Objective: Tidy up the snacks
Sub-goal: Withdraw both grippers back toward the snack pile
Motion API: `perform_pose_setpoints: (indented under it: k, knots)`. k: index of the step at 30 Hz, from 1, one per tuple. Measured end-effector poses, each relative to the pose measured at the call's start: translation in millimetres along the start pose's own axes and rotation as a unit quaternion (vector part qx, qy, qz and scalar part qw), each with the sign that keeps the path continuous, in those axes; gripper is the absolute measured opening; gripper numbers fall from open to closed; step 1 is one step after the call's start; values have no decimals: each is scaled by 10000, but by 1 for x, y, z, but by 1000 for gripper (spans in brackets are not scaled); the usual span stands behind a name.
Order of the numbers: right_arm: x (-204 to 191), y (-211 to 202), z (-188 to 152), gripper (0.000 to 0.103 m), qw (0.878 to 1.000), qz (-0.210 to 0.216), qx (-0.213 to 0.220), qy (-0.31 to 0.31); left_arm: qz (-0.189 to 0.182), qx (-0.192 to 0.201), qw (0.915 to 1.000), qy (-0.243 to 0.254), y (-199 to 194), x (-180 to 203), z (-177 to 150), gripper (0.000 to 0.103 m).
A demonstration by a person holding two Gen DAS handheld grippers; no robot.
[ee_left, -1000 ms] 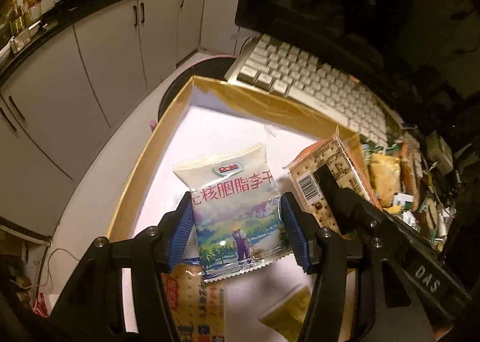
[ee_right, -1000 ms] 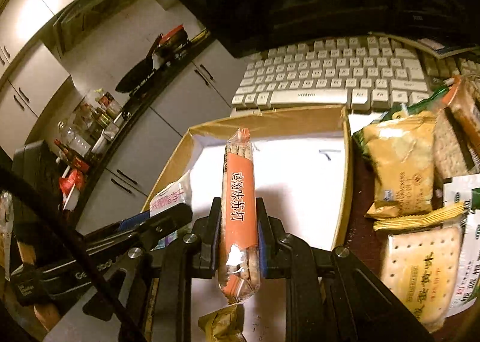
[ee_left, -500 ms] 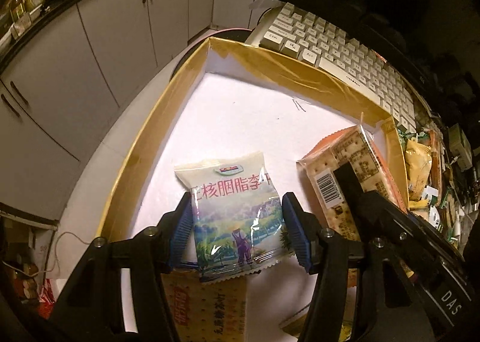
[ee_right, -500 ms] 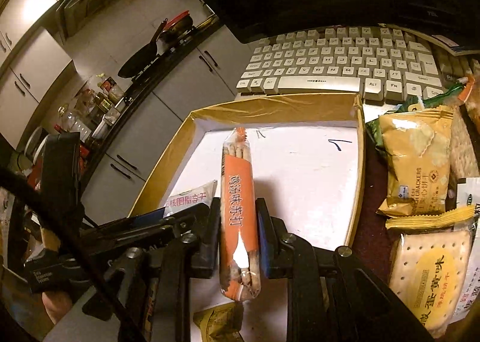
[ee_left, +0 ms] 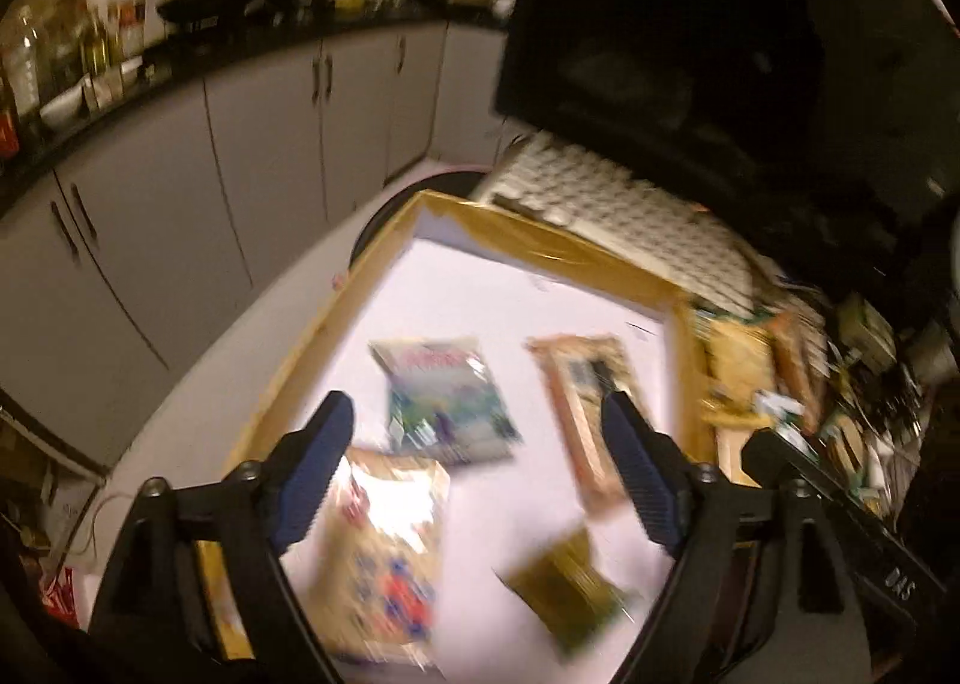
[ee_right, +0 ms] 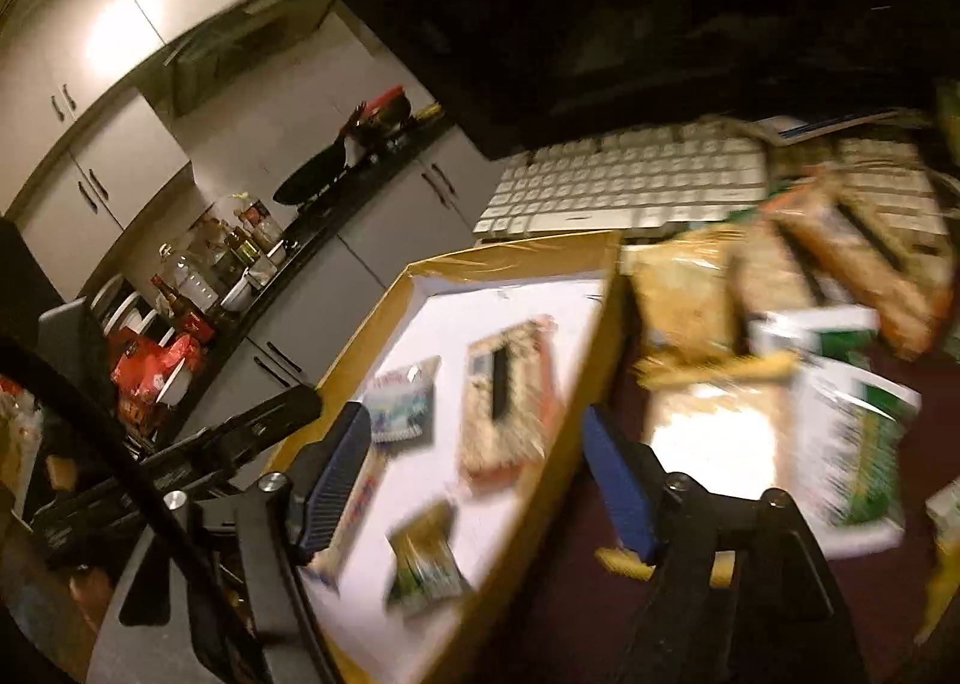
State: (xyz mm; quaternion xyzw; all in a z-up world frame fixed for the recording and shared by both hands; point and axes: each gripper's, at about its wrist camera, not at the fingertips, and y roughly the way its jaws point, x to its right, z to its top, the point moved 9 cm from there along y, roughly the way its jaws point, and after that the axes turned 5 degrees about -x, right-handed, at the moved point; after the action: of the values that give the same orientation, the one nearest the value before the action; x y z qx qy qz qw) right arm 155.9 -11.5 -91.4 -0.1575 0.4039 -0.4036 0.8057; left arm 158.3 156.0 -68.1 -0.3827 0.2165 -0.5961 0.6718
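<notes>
With both grippers, left [ee_left: 474, 456] and right [ee_right: 474, 480], released, I count four packets in the box [ee_left: 540, 249]; loose snacks [ee_right: 780, 336] at 2 o'clock remain

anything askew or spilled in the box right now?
Nothing spilled. Four packets lie flat in the box, each at a different angle; the small green packet sits most skewed. Both hand-held grippers, left and right, are open and empty. Frames are motion-blurred.

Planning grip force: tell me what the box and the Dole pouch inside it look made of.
Box: likely cardboard, its rim wrapped in glossy tan tape that shows highlights, with a matte white floor. Dole pouch: apparently thin printed plastic film with slightly shiny, crimped edges, though blur hides detail.
</notes>
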Motion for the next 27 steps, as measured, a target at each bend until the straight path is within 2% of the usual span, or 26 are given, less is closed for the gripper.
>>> perform_pose_setpoints:
  k: [2,5,8,14,20,25,27]
  knots:
    - [13,-20,-11,76,9999,-31,63,95,-192,-7,9998,23,-12,21,-27,87]
    - [36,-43,-28,76,9995,-111,39,289,-649,-333,9973,57,-14,54,-64,87]
    - [57,-62,-38,76,9989,-136,32,450,-691,-566,9956,299,-11,81,-83,87]
    - [85,-90,-46,76,9977,-226,135,627,-703,-424,9937,762,-24,119,-92,87]
    - [101,-101,-58,75,9968,-519,128,591,-778,-449,9916,928,-30,132,-101,87]
    - [122,-110,-53,71,9906,-1230,265,535,-786,-483,9908,992,-28,138,-104,87]
    - [133,-112,-50,63,9857,-1552,310,572,-797,-486,9905,1007,-27,139,-104,87]
